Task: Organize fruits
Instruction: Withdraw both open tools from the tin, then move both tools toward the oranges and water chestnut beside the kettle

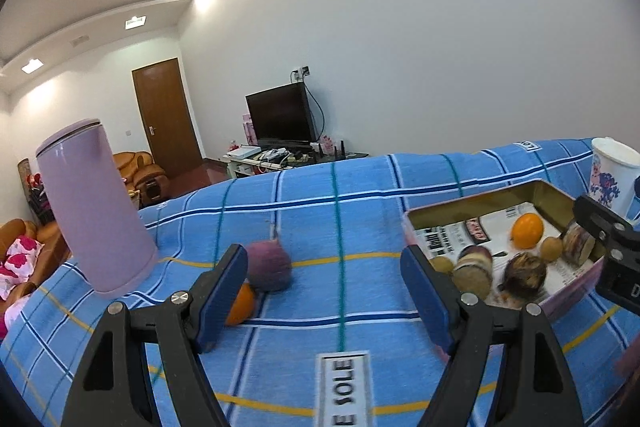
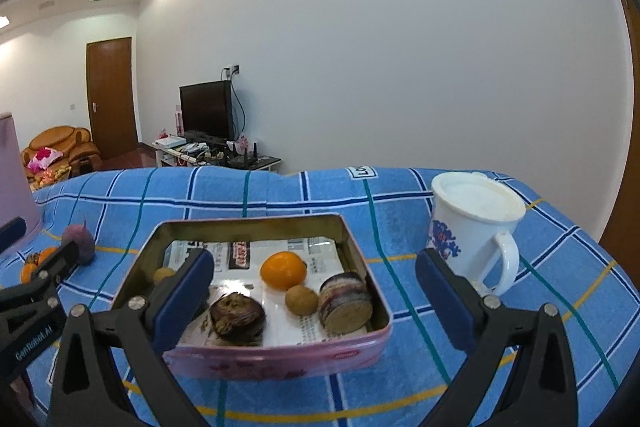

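Because the job is to gather the fruit into one place, the pink tin (image 2: 280,357) lined with printed paper has been set toward the near edge of the blue checked cloth (image 1: 360,187) that covers the table, and it already holds most of the haul: an orange (image 2: 283,270) near its middle, a small brown fruit (image 2: 301,300) just in front of that, a striped cut piece (image 2: 345,301) against the tin's right wall, a dark purple fruit (image 2: 237,315) by the near wall, and another small brown one (image 2: 164,274) half hidden at the left wall. What remains loose lies out toward the left edge of the cloth: a dusty purple fruit with a stem (image 1: 269,267) and, touching it on the near side, an orange fruit (image 1: 241,303). The left gripper (image 1: 324,295) faces that pair with its jaws standing wide apart and nothing between them, the left pad just in front of the orange one, which looks to me like a line-up for the next pick. The right gripper (image 2: 312,295) hangs over the tin's near side, jaws likewise spread and empty, probably just waiting. A tall lilac canister (image 1: 94,207) stands near the far left corner and a white flowered mug (image 2: 472,227) toward the right edge, both apart from the fruit and, I would guess, not part of the sorting.
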Demonstrator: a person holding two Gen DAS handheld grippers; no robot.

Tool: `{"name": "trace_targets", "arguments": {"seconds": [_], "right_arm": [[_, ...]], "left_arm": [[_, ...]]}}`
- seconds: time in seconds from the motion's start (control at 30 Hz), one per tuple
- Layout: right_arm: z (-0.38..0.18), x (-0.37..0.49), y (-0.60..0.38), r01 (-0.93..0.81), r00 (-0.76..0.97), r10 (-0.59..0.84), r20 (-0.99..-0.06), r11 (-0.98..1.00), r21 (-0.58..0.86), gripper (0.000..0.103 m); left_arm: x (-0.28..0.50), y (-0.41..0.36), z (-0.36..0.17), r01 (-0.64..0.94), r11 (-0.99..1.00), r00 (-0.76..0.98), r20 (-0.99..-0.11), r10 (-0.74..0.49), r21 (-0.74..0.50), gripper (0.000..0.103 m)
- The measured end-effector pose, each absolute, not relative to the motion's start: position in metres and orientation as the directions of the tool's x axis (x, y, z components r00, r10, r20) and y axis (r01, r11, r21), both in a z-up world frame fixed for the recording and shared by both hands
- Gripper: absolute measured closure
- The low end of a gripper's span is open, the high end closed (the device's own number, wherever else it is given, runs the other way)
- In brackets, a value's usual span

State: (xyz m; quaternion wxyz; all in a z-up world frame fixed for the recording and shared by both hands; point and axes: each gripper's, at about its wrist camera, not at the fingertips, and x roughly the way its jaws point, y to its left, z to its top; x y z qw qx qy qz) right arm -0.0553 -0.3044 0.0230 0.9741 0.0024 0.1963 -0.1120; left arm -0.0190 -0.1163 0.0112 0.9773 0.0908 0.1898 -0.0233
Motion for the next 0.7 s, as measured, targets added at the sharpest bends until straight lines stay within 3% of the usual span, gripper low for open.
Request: {"name": "trace_targets", "arguments": {"seconds": [0.7], "right_arm": [[0.025, -0.068, -0.231, 0.163, 0.91, -0.145, -0.389, 0.987, 0.014, 0.0]], "left_arm": [[-0.011, -0.041, 0.006, 0.019, 0.99, 0.909, -0.415, 0.041, 0.14, 0.023]]}}
